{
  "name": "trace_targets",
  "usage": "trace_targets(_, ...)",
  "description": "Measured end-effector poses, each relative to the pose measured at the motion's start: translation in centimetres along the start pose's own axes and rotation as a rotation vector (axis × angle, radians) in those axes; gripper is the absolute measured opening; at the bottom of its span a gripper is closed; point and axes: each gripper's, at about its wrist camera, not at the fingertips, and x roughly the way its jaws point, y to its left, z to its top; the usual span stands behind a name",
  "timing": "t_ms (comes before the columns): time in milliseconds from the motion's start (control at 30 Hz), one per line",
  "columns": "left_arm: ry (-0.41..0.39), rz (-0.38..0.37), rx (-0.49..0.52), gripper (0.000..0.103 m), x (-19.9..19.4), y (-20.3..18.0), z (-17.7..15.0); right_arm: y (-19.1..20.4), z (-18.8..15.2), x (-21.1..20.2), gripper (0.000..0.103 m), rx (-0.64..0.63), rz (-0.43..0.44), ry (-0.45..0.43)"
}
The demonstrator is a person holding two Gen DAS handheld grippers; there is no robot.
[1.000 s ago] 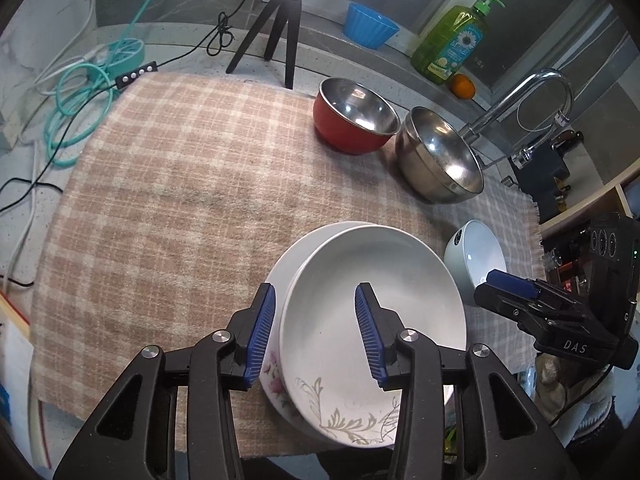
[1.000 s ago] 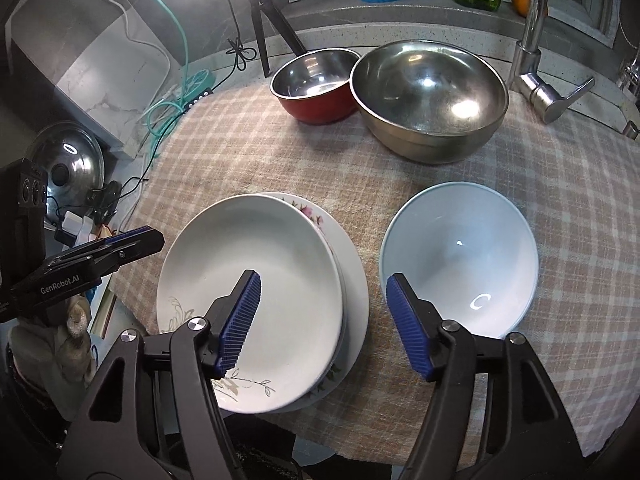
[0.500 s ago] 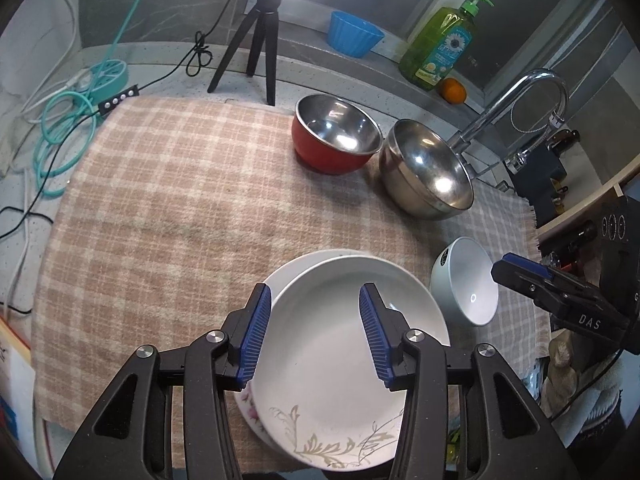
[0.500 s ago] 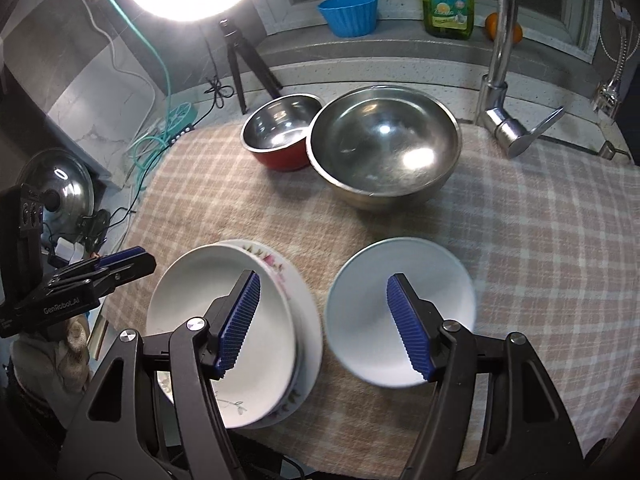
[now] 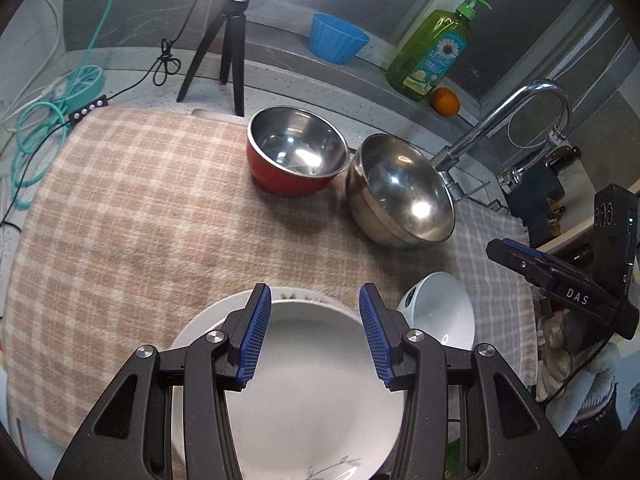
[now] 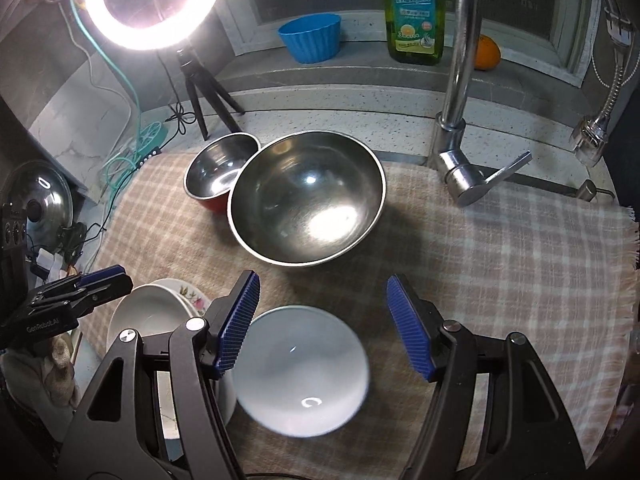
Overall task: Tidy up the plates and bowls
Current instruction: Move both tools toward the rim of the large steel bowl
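From the left wrist view, the left gripper [image 5: 315, 332] hangs with its blue-padded jaws apart over the plain white plate [image 5: 316, 392], which lies stacked on a flower-rimmed white plate [image 5: 188, 330] at the near edge of the beige checked cloth [image 5: 140, 216]. Just right of that stack sits the small white bowl [image 5: 444, 312]. Beyond the stack stand the red bowl with steel lining [image 5: 296, 152] and, right of it, the large steel bowl [image 5: 400, 192]. Only this view shows the red bowl whole.

From the right wrist view, the right gripper [image 6: 324, 324] is spread wide above the small white bowl [image 6: 300, 368], gripping nothing. The steel bowl [image 6: 308, 200] hides part of the red one [image 6: 212, 176]. The plate stack [image 6: 152, 312] lies left of the white bowl, under the left gripper [image 6: 80, 292]. Only here do the ring light [image 6: 154, 0] and pot lid [image 6: 38, 192] appear.
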Motion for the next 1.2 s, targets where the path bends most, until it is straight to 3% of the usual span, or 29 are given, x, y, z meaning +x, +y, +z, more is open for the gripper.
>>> trace_targets(267, -0.006, 0.008, -0.03, 0.045, 2.2, -2.3, 1.5, -3.4, 2.3, 1.8, 0.069, -0.004, 0.016, 0.026)
trace_targets(567, -0.011, 0.026, -0.048, 0.044, 4.6, -4.4, 3.4, -4.7, 4.1, 3.7, 0.068, -0.051, 0.047, 0.062)
trace_targets(900, 0.012, 0.04, -0.074, 0.041, 6.6, -4.9, 4.7, -5.0, 5.8, 6.1, 0.051, -0.05, 0.076, 0.099)
trace_targets(1033, 0.024, 0.051, -0.075, 0.033, 7.5, -4.9, 5.2, -4.9, 5.8, 6.3, 0.05, -0.049, 0.082, 0.103)
trace_targets(1200, 0.033, 0.06, -0.063, 0.026, 8.3, -5.1, 5.5, -4.8, 5.9, 6.8, 0.039, -0.042, 0.095, 0.118)
